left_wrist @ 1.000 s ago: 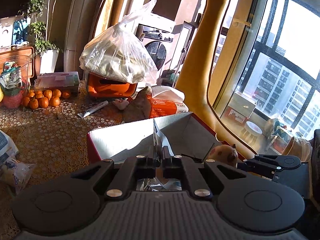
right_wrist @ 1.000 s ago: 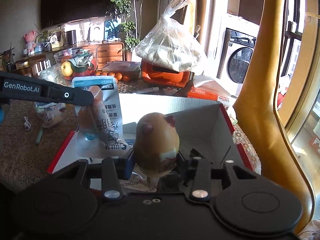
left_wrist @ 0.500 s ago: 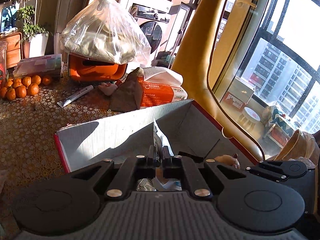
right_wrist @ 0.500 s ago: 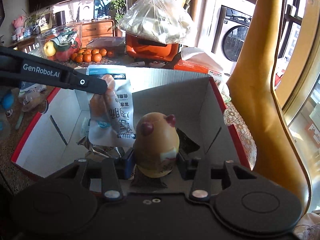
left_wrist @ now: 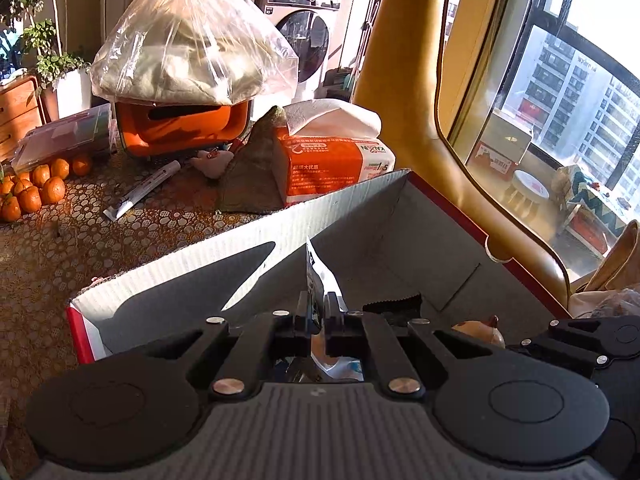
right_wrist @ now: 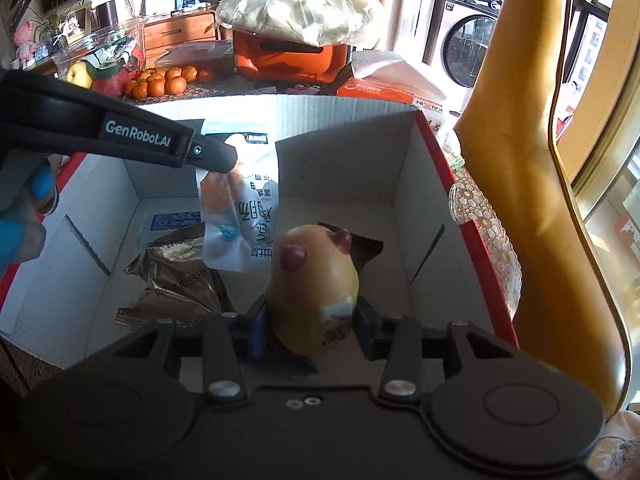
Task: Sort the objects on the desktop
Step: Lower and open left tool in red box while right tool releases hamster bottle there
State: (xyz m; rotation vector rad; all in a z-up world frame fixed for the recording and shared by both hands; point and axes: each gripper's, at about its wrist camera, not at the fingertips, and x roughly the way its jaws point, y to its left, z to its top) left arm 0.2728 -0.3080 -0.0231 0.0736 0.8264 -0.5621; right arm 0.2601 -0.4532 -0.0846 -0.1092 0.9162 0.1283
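Note:
A white cardboard box (right_wrist: 344,148) with red outer walls stands open below both grippers; its near wall (left_wrist: 180,272) fills the left wrist view. My left gripper (left_wrist: 318,312) is shut on the top edge of a white snack pouch (right_wrist: 240,216), which hangs inside the box. The left gripper (right_wrist: 216,158) reaches in from the left of the right wrist view. My right gripper (right_wrist: 310,320) is shut on a tan egg-shaped toy (right_wrist: 314,288) with dark red ears, held over the box floor. The toy (left_wrist: 478,328) peeks out at the right in the left wrist view.
A bronze foil packet (right_wrist: 176,280) and a blue-labelled packet (right_wrist: 172,222) lie on the box floor. Behind the box are an orange tissue pack (left_wrist: 332,164), an orange case (left_wrist: 180,128) under a plastic bag, a white tube (left_wrist: 142,190) and several tangerines (left_wrist: 36,188). A tan chair back (right_wrist: 516,160) rises at the right.
Both grippers have come down and forward over the box. The pouch and the toy now hang lower inside it. Neither grip has changed.

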